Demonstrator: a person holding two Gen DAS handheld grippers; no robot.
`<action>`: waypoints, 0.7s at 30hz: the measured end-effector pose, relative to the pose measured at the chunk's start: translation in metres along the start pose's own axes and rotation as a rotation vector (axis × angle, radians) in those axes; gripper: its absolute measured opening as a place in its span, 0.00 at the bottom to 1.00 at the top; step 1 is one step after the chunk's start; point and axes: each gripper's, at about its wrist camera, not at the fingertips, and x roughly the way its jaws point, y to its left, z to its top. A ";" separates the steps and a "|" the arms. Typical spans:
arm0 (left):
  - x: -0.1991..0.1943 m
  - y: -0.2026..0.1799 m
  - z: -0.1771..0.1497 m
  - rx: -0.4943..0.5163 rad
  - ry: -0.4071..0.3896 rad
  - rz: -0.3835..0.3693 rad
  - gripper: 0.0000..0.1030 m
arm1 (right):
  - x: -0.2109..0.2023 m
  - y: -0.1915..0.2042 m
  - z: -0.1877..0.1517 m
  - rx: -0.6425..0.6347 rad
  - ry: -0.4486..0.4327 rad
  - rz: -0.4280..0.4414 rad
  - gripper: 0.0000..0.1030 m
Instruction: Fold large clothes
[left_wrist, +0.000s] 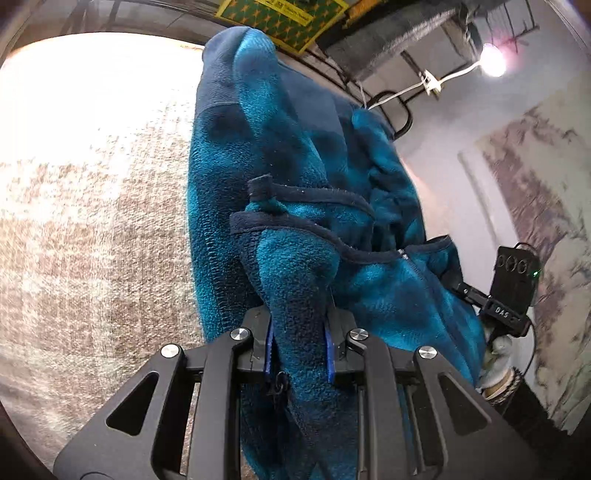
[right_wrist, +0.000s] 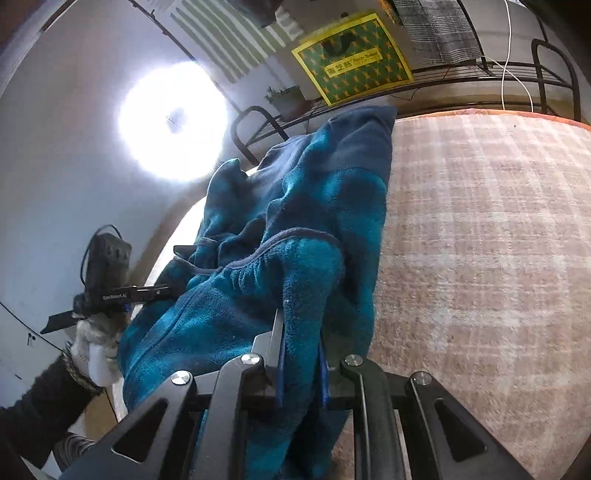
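Note:
A large teal and navy fleece jacket (left_wrist: 295, 155) hangs lifted above a pinkish-beige plaid carpet (left_wrist: 92, 240). My left gripper (left_wrist: 298, 332) is shut on a bunched edge of the fleece near its zipper. My right gripper (right_wrist: 301, 354) is shut on another bunched edge of the same jacket (right_wrist: 325, 192). The jacket stretches between both grippers, its far end with the navy collar drooping toward the carpet (right_wrist: 480, 240). The right gripper also shows at the right of the left wrist view (left_wrist: 509, 291); the left gripper shows at the left of the right wrist view (right_wrist: 122, 288), held by a gloved hand.
A black metal rack (right_wrist: 461, 70) with a green and yellow box (right_wrist: 351, 59) stands at the carpet's far edge. A white cable (right_wrist: 513, 70) hangs there. A bright lamp (right_wrist: 173, 122) glares off the white wall. A patterned wall hanging (left_wrist: 546, 221) is at the right.

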 end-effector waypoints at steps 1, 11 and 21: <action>-0.001 0.000 -0.001 0.004 -0.004 -0.001 0.18 | -0.002 0.000 0.001 -0.001 0.001 0.012 0.11; -0.010 -0.027 -0.005 0.107 -0.027 0.058 0.18 | -0.006 0.005 0.002 -0.036 0.015 -0.001 0.13; 0.004 -0.016 0.005 0.101 0.008 0.059 0.22 | -0.005 0.012 0.009 -0.079 0.017 -0.041 0.12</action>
